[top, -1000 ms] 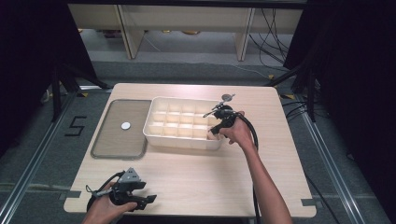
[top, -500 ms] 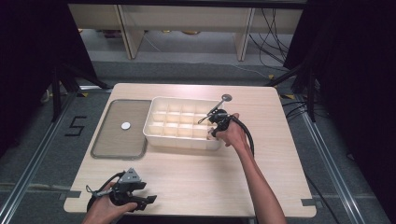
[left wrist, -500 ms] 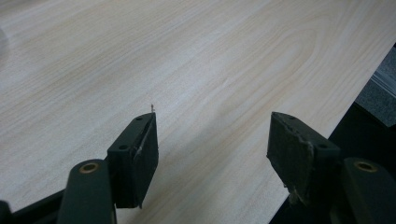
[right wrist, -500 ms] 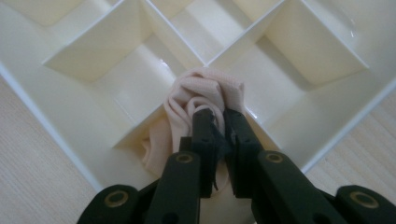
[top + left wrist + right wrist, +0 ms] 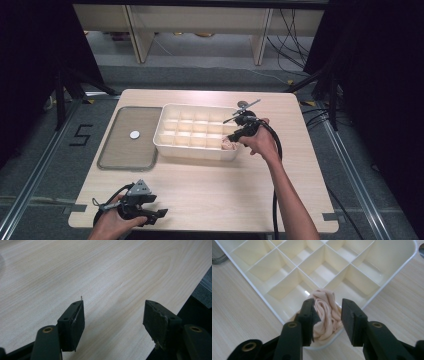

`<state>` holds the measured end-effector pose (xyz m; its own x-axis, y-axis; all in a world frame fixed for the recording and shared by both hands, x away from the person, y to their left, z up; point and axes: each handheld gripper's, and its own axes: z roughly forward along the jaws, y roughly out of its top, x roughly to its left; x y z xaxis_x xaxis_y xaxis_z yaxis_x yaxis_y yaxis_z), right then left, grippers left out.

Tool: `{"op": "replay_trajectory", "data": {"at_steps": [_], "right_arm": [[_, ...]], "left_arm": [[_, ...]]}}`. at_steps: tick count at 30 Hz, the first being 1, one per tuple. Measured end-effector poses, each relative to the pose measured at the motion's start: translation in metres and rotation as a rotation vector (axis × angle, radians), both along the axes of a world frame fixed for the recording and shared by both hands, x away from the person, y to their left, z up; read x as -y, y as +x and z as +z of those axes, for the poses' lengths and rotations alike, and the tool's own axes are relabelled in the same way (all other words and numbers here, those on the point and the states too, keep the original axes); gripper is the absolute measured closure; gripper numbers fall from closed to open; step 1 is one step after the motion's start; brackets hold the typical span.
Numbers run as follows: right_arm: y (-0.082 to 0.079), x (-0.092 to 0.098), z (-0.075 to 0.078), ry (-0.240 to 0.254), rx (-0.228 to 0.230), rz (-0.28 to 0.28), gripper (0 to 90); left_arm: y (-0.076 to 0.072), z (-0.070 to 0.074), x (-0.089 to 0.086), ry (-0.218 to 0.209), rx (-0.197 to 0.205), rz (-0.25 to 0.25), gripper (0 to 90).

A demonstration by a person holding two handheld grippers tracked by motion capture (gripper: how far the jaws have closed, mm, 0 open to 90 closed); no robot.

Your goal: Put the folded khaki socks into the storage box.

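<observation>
Two hand-held grippers are in play, and the near one is idle. At the front edge of the desk (image 5: 210, 185), the left hand-held gripper (image 5: 159, 215) rests low with its jaws standing wide apart and nothing between them; its own view looks across bare wood grain toward the desk's corner.

Farther back, the right hand-held gripper (image 5: 327, 315) hangs over the near right corner of the white divided tray (image 5: 165, 141). A bundle of pale pink cloth (image 5: 325, 311) sits crumpled in that corner compartment, directly below and between the jaws. Those jaws have just been opening, and in the right gripper view a gap shows on both sides of the cloth, so the pads flank it without pressing. The bundle has no clear long axis; it is bunched, folds running roughly away from the camera.

The right hand is plainly the nearer one, the left being well apart across the desk. Judging from this, the cloth looks delivered, and a straight lift should clear the compartment walls.

Beyond, to the tray's left, a grey flat lid (image 5: 120, 152) with a white knob lies just beside it.
</observation>
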<state>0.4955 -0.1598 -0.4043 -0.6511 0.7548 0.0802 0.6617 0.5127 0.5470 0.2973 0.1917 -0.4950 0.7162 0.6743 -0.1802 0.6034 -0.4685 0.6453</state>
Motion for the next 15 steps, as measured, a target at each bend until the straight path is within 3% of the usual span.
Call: {"op": "replay_trajectory", "data": {"at_steps": [2,10,12,15], "right_arm": [[-0.002,0.003,0.002,0.018,0.008,0.006,60.1],[-0.015,0.010,0.008,0.066,0.052,0.006,51.7],[-0.020,0.010,0.008,0.089,0.032,-0.003,50.0],[-0.025,0.012,0.007,0.107,0.044,0.009,47.0]], "left_arm": [[0.001,-0.001,0.000,0.002,-0.002,0.023,32.8],[0.001,0.000,-0.001,-0.001,0.000,0.004,32.3],[0.001,0.000,-0.001,-0.004,0.000,0.009,32.2],[0.001,-0.001,-0.001,-0.002,-0.003,0.029,32.2]]}}
